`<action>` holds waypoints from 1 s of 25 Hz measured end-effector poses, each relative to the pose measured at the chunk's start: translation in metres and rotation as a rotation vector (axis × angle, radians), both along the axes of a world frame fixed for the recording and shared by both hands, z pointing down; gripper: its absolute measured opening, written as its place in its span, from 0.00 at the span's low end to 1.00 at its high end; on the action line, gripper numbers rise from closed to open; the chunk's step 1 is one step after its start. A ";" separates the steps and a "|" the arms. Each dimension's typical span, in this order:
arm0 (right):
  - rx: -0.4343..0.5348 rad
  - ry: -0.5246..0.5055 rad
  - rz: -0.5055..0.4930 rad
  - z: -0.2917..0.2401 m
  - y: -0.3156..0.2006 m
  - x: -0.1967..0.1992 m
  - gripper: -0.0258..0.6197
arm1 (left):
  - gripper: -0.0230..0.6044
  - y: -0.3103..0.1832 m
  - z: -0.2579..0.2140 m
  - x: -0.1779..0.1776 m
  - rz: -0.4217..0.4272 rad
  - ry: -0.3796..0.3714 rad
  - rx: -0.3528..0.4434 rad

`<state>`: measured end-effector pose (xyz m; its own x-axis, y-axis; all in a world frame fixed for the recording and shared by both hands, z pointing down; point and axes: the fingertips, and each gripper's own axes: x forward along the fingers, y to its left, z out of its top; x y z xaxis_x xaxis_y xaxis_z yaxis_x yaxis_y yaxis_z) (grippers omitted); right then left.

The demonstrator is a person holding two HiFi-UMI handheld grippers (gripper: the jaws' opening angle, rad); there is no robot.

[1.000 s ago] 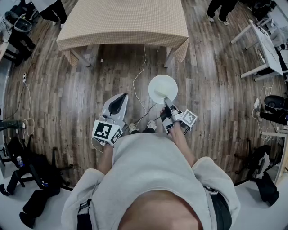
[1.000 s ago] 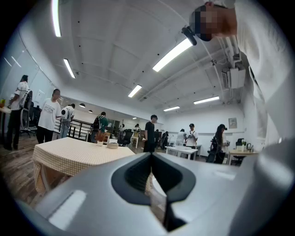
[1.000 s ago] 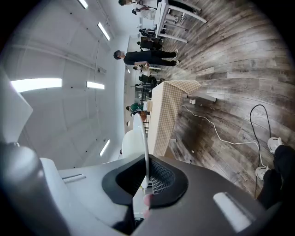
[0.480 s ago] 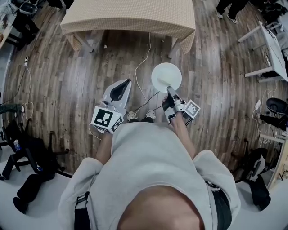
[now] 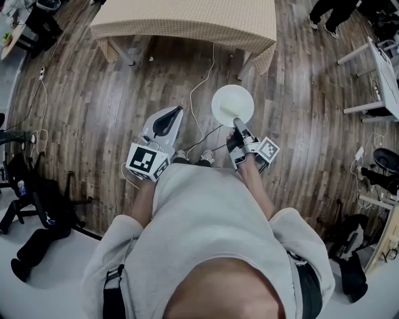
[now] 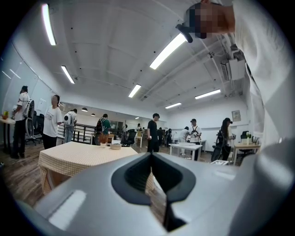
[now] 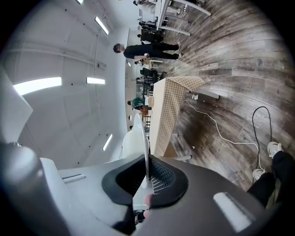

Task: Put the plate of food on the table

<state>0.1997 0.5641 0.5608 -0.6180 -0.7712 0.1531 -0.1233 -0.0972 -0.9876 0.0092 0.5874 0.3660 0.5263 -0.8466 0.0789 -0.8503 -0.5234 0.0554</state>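
Right tongs (image 5: 237,123) pinch the plate (image 5: 232,101) by its near rim.

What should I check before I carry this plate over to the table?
1. Right claw clamped on the plate rim: ok.
2. Plate held level: ok, judging from the head view.
3. Food on the plate: cannot tell; it looks bare white.
4. Left claw shut and empty: ok.
5. Cable lying on the floor toward the table: not ok, trip risk.
6. Free spot on the table's near side: ok.
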 end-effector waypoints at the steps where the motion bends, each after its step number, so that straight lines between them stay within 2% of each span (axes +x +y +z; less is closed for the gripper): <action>1: 0.003 0.002 -0.008 0.001 -0.001 0.002 0.06 | 0.05 0.000 0.000 0.000 -0.008 -0.002 0.002; 10: 0.005 -0.008 -0.020 0.007 -0.009 0.024 0.06 | 0.05 -0.007 0.010 0.017 -0.039 -0.001 -0.018; 25: 0.001 0.003 -0.009 0.024 -0.050 0.044 0.05 | 0.05 -0.050 0.029 0.034 -0.028 -0.007 -0.047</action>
